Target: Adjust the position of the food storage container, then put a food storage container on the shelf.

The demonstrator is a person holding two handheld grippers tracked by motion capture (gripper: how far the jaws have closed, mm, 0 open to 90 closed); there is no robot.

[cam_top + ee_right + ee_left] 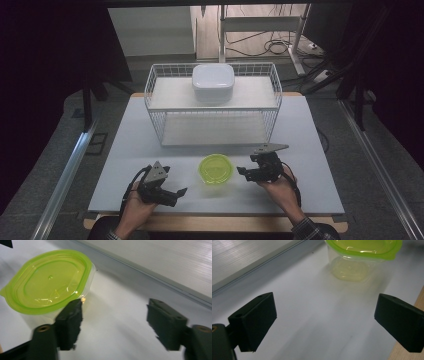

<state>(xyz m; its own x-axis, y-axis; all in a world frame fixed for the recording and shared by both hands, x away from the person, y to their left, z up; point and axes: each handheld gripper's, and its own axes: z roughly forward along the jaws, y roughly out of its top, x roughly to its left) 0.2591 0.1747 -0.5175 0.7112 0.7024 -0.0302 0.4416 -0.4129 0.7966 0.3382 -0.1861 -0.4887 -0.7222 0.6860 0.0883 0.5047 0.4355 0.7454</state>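
A clear plastic container with a lime-green lid stands on the white table, near its front edge, between my two grippers. My left gripper rests to the container's left, open, jaws pointing toward it with nothing between them; in the left gripper view the container sits beyond the jaws. My right gripper hovers just right of the container, open. In the right gripper view the container lies up and left of the jaws, outside the gap.
A white wire basket rack stands at the back of the table, with a white lidded box on its upper shelf. The table's wooden front edge runs below my hands.
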